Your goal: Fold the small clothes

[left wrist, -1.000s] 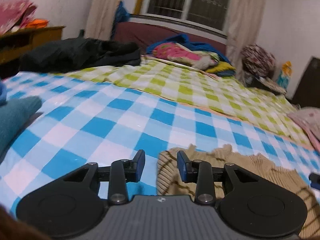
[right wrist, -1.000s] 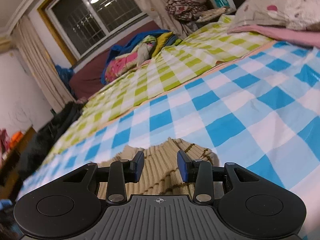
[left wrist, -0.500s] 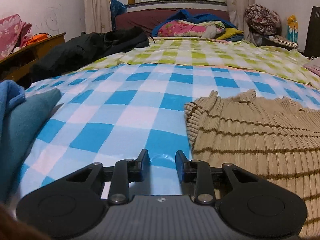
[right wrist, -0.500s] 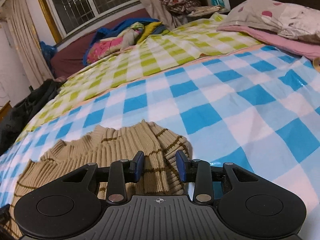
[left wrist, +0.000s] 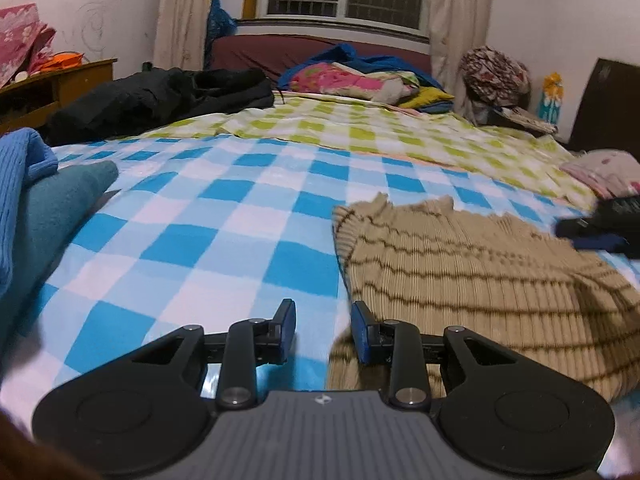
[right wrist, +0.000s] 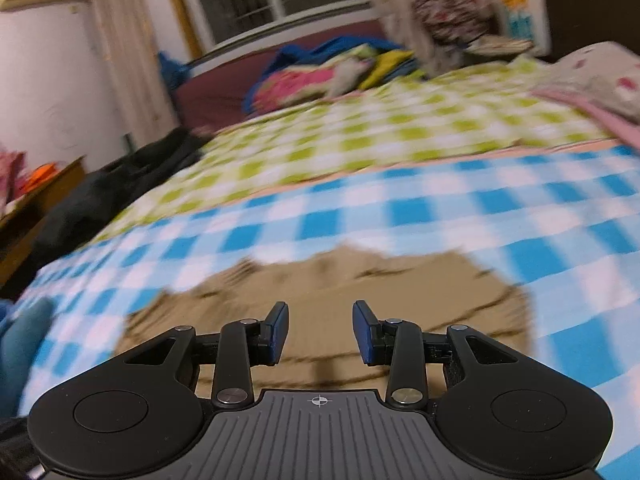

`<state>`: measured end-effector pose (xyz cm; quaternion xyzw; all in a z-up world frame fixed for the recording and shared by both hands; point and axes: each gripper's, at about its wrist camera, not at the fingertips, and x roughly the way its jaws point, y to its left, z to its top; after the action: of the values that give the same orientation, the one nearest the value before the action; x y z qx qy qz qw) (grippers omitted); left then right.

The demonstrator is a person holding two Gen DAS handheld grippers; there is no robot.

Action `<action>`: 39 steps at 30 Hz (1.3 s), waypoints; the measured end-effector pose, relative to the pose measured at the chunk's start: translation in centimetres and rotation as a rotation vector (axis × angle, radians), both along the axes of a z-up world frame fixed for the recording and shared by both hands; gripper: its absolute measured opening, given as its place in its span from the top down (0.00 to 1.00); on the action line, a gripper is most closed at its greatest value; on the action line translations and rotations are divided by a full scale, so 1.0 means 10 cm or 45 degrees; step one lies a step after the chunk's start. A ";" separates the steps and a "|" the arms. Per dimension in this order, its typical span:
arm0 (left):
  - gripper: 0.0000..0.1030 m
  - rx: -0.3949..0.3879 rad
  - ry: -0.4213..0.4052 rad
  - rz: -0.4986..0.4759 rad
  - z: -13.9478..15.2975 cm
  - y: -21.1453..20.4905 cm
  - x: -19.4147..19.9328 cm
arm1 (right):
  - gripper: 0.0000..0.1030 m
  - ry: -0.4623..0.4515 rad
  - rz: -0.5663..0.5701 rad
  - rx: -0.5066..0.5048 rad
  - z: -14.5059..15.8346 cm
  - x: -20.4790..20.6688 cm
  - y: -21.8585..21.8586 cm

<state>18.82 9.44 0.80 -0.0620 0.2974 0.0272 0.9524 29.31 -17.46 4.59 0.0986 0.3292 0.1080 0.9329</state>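
A tan ribbed sweater (left wrist: pixel 472 276) with thin brown stripes lies flat on the blue-and-white checked sheet (left wrist: pixel 208 232). My left gripper (left wrist: pixel 323 330) hovers open at the sweater's left edge, nothing between its blue pads. The right gripper (left wrist: pixel 600 224) shows as a dark blur at the sweater's far right side in the left wrist view. In the blurred right wrist view the right gripper (right wrist: pixel 320 330) stands open above the middle of the sweater (right wrist: pixel 360 280), with nothing in its jaws.
Folded blue and teal clothes (left wrist: pixel 36 200) are piled at the left. A green checked blanket (left wrist: pixel 360 132), a black jacket (left wrist: pixel 160 96) and bright bedding (left wrist: pixel 352 80) lie farther back. A wooden cabinet (left wrist: pixel 48 92) stands at the far left, pillows (right wrist: pixel 592 80) at right.
Both grippers drew back from the sweater's corners and let it lie flat. The right gripper swung left over the sweater's middle; the left one shifted along its left edge.
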 end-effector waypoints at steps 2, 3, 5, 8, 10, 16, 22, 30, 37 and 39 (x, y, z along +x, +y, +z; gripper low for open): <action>0.64 0.000 0.025 -0.018 -0.05 0.01 0.01 | 0.66 0.009 0.062 -0.023 -0.02 0.00 0.23; 0.64 -0.008 0.031 -0.020 -0.06 0.02 0.01 | 0.66 0.015 0.094 -0.027 -0.02 0.00 0.34; 0.64 -0.018 0.031 -0.029 -0.07 0.04 -0.01 | 0.66 0.029 0.145 -0.020 -0.03 0.01 0.54; 0.64 -0.020 0.033 -0.044 -0.07 0.04 -0.03 | 0.66 0.057 0.241 0.012 -0.05 0.06 0.90; 0.64 -0.030 0.037 -0.052 -0.08 0.06 -0.04 | 0.66 0.080 0.292 0.016 -0.07 0.11 1.13; 0.64 -0.057 0.041 -0.071 -0.08 0.11 -0.05 | 0.66 0.166 0.320 0.002 -0.19 0.36 1.55; 0.64 -0.083 0.048 -0.081 -0.07 0.14 -0.05 | 0.66 0.184 0.296 -0.100 -0.25 0.45 1.72; 0.63 -0.117 0.070 -0.089 -0.03 0.16 -0.05 | 0.90 0.169 0.365 -0.119 -0.19 0.39 1.87; 0.62 -0.120 0.080 -0.092 -0.03 0.16 -0.05 | 0.90 0.195 0.413 -0.164 -0.26 0.41 2.06; 0.61 -0.124 0.082 -0.092 -0.03 0.17 -0.05 | 0.90 0.213 0.409 -0.177 -0.33 0.41 2.07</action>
<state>18.28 11.17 0.54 -0.0967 0.3310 -0.0199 0.9384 33.43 3.27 1.31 -0.0111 0.4238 0.2239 0.8776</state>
